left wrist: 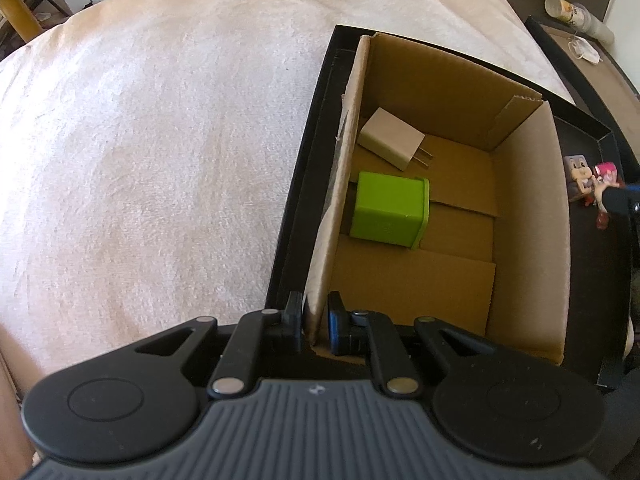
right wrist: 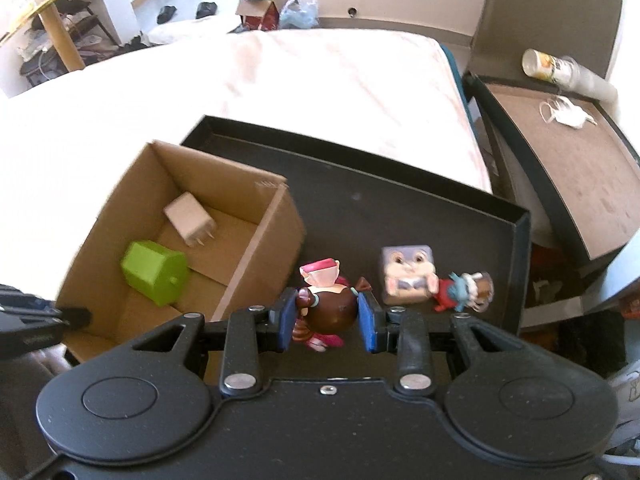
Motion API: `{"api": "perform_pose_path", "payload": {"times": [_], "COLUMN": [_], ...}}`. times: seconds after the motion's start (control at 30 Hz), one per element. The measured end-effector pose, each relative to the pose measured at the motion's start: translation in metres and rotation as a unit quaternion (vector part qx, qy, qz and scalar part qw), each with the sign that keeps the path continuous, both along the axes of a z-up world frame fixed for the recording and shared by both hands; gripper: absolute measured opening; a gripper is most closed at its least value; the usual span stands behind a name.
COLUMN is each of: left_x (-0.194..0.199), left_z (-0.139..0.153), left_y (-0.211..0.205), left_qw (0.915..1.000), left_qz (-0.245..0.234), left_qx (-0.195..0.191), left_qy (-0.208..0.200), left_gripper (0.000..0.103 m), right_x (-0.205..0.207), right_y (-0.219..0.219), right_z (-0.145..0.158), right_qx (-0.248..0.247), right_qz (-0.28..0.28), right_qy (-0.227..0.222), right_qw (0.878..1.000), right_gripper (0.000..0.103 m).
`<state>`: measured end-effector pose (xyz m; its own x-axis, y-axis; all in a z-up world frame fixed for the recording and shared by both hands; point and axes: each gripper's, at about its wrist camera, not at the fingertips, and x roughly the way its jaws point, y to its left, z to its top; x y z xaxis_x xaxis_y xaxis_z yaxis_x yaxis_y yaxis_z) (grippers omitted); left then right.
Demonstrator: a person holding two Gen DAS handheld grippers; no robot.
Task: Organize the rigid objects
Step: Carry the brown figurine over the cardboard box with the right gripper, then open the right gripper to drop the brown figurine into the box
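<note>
Bedspread underneath, black tray (right wrist: 400, 196) holding a cardboard box (left wrist: 528, 216) and toy figures.

My left hand-held gripper (left wrist: 316, 322) pinches the box's near wall, steadying it; green cube (left wrist: 388, 210) and white charger (left wrist: 390, 144) lie inside. My right hand-held gripper (right wrist: 328, 316) brackets a brown-haired doll figure (right wrist: 332, 308), pads touching; I'd clamp firmly before lifting leftward over the rim.

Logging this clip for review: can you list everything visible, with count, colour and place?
Open cardboard box: 1, brown, in tray's left part.
Shallow black tray: 1, on pale blanket.
White plug charger: 1, in box.
Green cube charger: 1, in box.
Brown-haired doll figurine: 1, brown and pink, on tray.
Square bunny toy: 1, lilac, on tray.
Small red-blue figurine: 1, beside bunny.
Left gripper: clamps box wall.
Right gripper: closed around doll.
</note>
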<state>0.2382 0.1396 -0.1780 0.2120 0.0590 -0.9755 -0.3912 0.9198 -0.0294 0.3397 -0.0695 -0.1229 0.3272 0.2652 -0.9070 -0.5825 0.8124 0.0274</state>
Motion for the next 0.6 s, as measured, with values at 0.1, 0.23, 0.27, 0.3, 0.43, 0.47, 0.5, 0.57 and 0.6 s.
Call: {"api": "perform_pose_path", "payload": {"times": [0.1, 0.23, 0.27, 0.3, 0.43, 0.47, 0.5, 0.57, 0.6], "left_x": [-0.001, -0.003, -0.003, -0.003, -0.004, -0.004, -0.004, -0.004, -0.004], "left_z": [0.0, 0.001, 0.001, 0.001, 0.001, 0.001, 0.001, 0.001, 0.001], "left_y": [0.001, 0.003, 0.003, 0.003, 0.003, 0.004, 0.004, 0.004, 0.004], "left_qw": [1.0, 0.9999, 0.9999, 0.9999, 0.9999, 0.9999, 0.9998, 0.9998, 0.9998], "left_qz": [-0.003, -0.003, -0.002, -0.002, -0.004, -0.004, -0.004, -0.004, -0.004], "left_qx": [-0.004, -0.01, -0.011, -0.011, -0.011, -0.012, -0.012, -0.013, -0.014], "left_qy": [-0.003, -0.008, -0.01, -0.011, -0.012, -0.012, -0.012, -0.013, -0.013], "left_gripper": [0.012, 0.012, 0.012, 0.012, 0.012, 0.012, 0.012, 0.012, 0.012], "right_x": [-0.005, -0.013, -0.014, -0.015, -0.019, -0.02, -0.021, -0.023, -0.023], "right_y": [0.013, 0.032, 0.037, 0.041, 0.058, 0.061, 0.066, 0.072, 0.075], "right_z": [0.011, 0.021, 0.022, 0.023, 0.024, 0.023, 0.022, 0.02, 0.019], "right_qx": [0.008, 0.011, 0.011, 0.011, 0.009, 0.007, 0.006, 0.005, 0.004], "right_qz": [0.013, 0.031, 0.034, 0.037, 0.048, 0.05, 0.053, 0.056, 0.059], "right_qy": [-0.005, -0.013, -0.015, -0.016, -0.017, -0.018, -0.017, -0.016, -0.016], "right_qw": [1.0, 0.999, 0.999, 0.999, 0.999, 0.999, 0.998, 0.998, 0.998], "right_gripper": [0.032, 0.032, 0.032, 0.032, 0.032, 0.033, 0.033, 0.033, 0.033]}}
